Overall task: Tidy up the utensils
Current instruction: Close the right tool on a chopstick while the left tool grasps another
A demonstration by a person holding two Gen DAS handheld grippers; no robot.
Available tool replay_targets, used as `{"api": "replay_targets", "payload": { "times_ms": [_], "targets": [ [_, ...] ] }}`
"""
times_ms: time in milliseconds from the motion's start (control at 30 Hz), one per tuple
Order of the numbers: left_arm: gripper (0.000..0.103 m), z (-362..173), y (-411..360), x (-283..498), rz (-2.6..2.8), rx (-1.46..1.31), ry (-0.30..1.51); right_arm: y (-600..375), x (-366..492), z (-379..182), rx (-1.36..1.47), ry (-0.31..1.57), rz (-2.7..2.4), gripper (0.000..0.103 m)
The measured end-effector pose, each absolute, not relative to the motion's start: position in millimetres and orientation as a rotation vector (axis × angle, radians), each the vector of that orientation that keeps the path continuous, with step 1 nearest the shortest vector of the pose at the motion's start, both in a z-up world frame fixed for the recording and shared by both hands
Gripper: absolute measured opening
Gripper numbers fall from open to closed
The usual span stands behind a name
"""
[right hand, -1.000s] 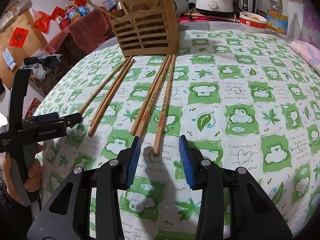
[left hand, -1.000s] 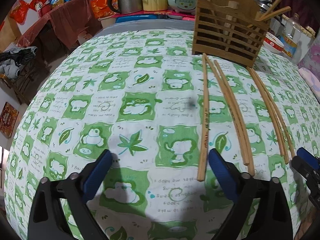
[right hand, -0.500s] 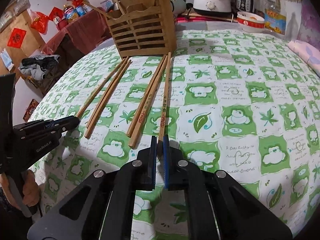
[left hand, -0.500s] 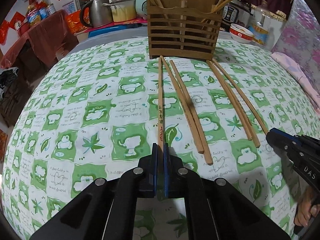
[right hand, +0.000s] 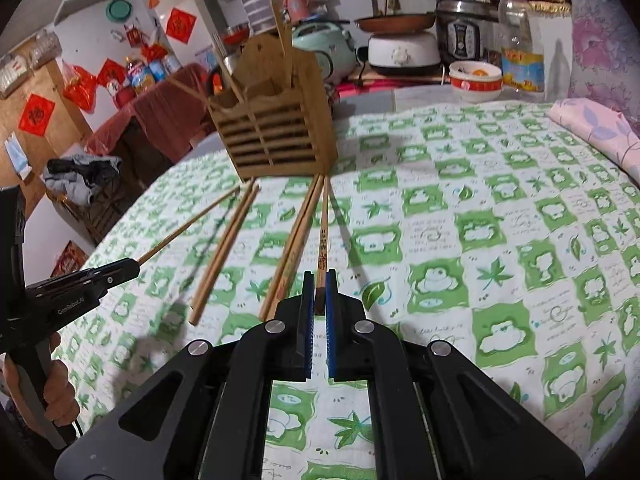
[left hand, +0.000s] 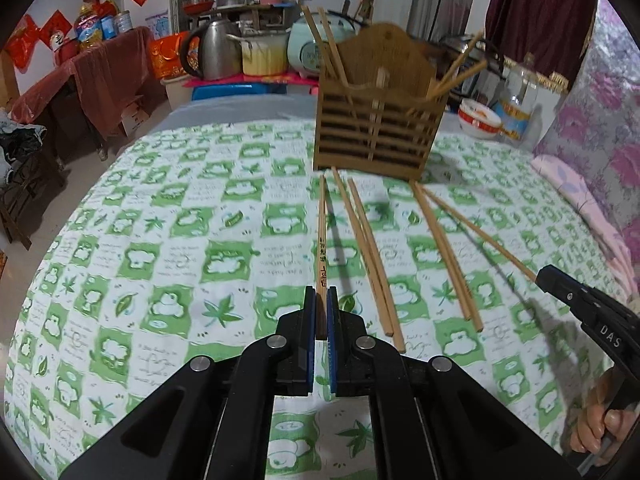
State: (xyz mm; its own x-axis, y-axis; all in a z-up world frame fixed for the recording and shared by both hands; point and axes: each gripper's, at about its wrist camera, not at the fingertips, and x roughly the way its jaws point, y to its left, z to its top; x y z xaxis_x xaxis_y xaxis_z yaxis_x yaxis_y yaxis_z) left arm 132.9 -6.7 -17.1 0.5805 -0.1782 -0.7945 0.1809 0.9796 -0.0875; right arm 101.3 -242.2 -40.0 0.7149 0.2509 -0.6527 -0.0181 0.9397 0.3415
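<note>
Green-and-white checked tablecloth [left hand: 160, 240] carries a slatted wooden utensil holder [left hand: 380, 132] at its far side, loose bamboo chopsticks [left hand: 366, 256] fanned before it, while the left gripper [left hand: 321, 294] and right gripper [right hand: 319, 278] each pinch one outer chopstick's near end, seemingly lifted, tips aimed holderward for dropping in.

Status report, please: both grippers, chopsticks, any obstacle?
Left hand-held gripper shut on one printed wooden chopstick. Right hand-held gripper likewise. Four plain chopsticks loose on cloth. Slatted wooden holder ahead, path clear.

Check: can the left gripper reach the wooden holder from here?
Probably yes. The left gripper, shut on a chopstick, faces the holder; only loose chopsticks lie flat between them.
</note>
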Motion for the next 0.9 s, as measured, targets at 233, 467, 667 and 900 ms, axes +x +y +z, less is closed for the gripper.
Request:
{"api": "replay_targets", "payload": {
  "times_ms": [233, 467, 667, 900],
  "targets": [
    [0.005, -2.8, -0.6, 128.0, -0.21, -0.023, 0.896, -246.7, 98.5, -32.0, 0.342, 0.735, 0.147, 0.006],
    [0.005, 3.4, 4.5, 125.3, -0.222, -0.051, 0.888, -253.4, 94.5, -24.8, 0.366, 0.713, 0.152, 0.006],
    [0.005, -4.7, 1.2, 127.6, -0.218, -0.037, 0.909, -246.6, 112.1, -56.5, 0.353, 0.86, 0.168, 0.006],
    [0.006, -7.8, 1.7, 129.3, -0.219, -0.037, 0.915, -241.4, 116.7, -71.5, 0.338, 0.931, 0.178, 0.011]
  ]
}}
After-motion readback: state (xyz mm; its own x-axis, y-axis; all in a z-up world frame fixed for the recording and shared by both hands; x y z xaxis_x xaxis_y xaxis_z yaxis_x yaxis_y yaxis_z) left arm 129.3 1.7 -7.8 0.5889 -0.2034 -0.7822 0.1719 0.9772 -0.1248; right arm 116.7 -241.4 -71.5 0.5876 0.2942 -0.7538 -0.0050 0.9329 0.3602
